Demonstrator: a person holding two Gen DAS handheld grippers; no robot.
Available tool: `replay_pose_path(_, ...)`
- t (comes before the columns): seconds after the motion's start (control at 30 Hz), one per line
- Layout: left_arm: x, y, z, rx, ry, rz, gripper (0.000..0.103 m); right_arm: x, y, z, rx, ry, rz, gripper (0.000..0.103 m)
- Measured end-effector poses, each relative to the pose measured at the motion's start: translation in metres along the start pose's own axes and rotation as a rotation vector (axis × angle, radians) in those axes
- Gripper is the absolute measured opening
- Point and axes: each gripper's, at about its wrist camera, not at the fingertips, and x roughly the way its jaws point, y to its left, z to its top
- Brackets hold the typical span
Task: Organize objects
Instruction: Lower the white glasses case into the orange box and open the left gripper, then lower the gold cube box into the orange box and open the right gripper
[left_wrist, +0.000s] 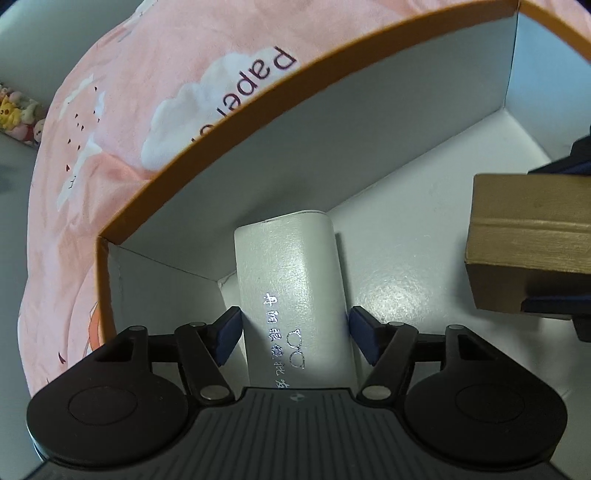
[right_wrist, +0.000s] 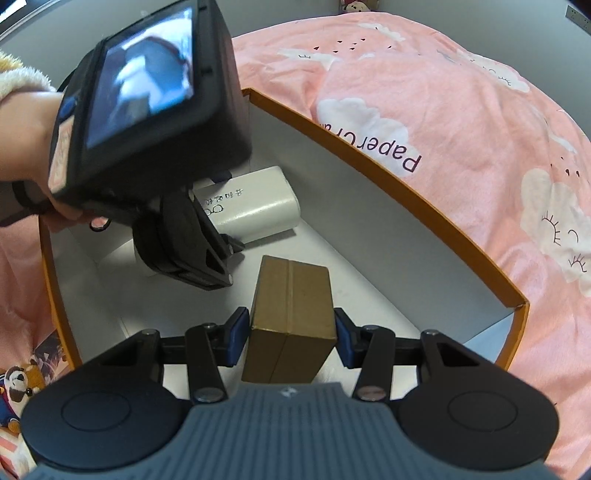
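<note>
My left gripper (left_wrist: 294, 334) is shut on a white rounded case with silver lettering (left_wrist: 291, 291), held in a corner of an orange-rimmed box with white walls (left_wrist: 236, 122). The case also shows in the right wrist view (right_wrist: 255, 206), with the left gripper (right_wrist: 184, 254) around it. My right gripper (right_wrist: 290, 332) is shut on a brown cardboard box (right_wrist: 291, 314), held over the white floor of the same orange-rimmed box (right_wrist: 406, 199). The brown box appears at the right edge of the left wrist view (left_wrist: 528, 243).
The orange-rimmed box sits on a pink bedsheet with white clouds (right_wrist: 461, 110), which also shows in the left wrist view (left_wrist: 110, 110). Small plush toys (left_wrist: 18, 114) lie at the far left. A cartoon print (right_wrist: 18, 380) shows at the lower left.
</note>
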Motion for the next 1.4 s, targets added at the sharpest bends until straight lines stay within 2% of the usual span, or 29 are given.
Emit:
replay_pose_path(0.1, 0.002, 0.005, -0.002, 0.005, -0.003, -0.010, 0.076, 0.001, -0.003, -0.001, 0.004, 0.000, 0.003, 0.050)
replay_pose_path(0.23, -0.002, -0.005, -0.001, 0.072, -0.033, 0.037, 0.077, 0.001, -0.004, -0.002, 0.017, 0.001, 0.013, 0.050)
replay_pose_path(0.3, -0.003, -0.008, 0.000, 0.093, -0.042, 0.034, 0.078, 0.001, -0.004, -0.004, 0.021, 0.003, 0.019, 0.050)
replay_pose_path(0.4, -0.002, -0.002, 0.001, 0.073, -0.048, 0.011, 0.079, 0.002, -0.003, -0.005, 0.022, 0.005, 0.019, 0.050)
replay_pose_path(0.5, -0.009, 0.005, 0.003, 0.052, -0.116, 0.018, 0.077, 0.001, -0.003, -0.005, 0.024, 0.005, 0.023, 0.050)
replay_pose_path(0.57, -0.014, 0.013, 0.004, 0.040, -0.162, -0.026, 0.075, 0.002, -0.003, -0.005, 0.024, 0.006, 0.022, 0.050)
replay_pose_path(0.6, -0.017, 0.015, 0.005, 0.043, -0.169, -0.077, 0.073, 0.002, -0.003, -0.005, 0.024, 0.005, 0.022, 0.050)
replay_pose_path(0.67, -0.018, 0.012, 0.010, 0.034, -0.150, -0.124, 0.063, 0.001, -0.003, -0.006, 0.027, 0.003, 0.023, 0.050)
replay_pose_path(0.8, -0.011, -0.002, 0.010, 0.121, -0.141, -0.174, 0.028, -0.001, -0.003, -0.006, 0.034, -0.001, 0.025, 0.050)
replay_pose_path(0.93, -0.008, -0.012, 0.004, 0.154, -0.101, -0.274, 0.023, -0.002, -0.003, -0.009, 0.037, 0.002, 0.038, 0.050)
replay_pose_path(1.0, -0.003, -0.017, 0.002, 0.190, -0.072, -0.249, 0.022, -0.002, -0.003, -0.010, 0.038, 0.009, 0.046, 0.050)
replay_pose_path(1.07, 0.003, -0.018, 0.003, 0.201, -0.048, -0.213, 0.014, 0.000, -0.002, -0.010, 0.034, 0.016, 0.051, 0.050)
replay_pose_path(1.13, 0.008, -0.014, 0.005, 0.173, -0.035, -0.228, 0.010, 0.000, 0.000, -0.010, 0.031, 0.022, 0.056, 0.050)
replay_pose_path(1.2, 0.011, -0.011, 0.006, 0.154, -0.027, -0.212, 0.006, 0.001, 0.001, -0.010, 0.025, 0.028, 0.064, 0.050)
replay_pose_path(1.27, 0.015, -0.011, 0.007, 0.145, -0.019, -0.165, 0.006, 0.001, 0.003, -0.011, 0.015, 0.034, 0.069, 0.050)
replay_pose_path(1.33, 0.021, -0.011, 0.006, 0.144, -0.017, -0.078, 0.006, 0.001, 0.004, -0.010, 0.010, 0.038, 0.074, 0.050)
replay_pose_path(1.4, 0.022, -0.008, 0.006, 0.119, -0.018, -0.082, 0.006, 0.001, 0.004, -0.008, 0.010, 0.040, 0.085, 0.050)
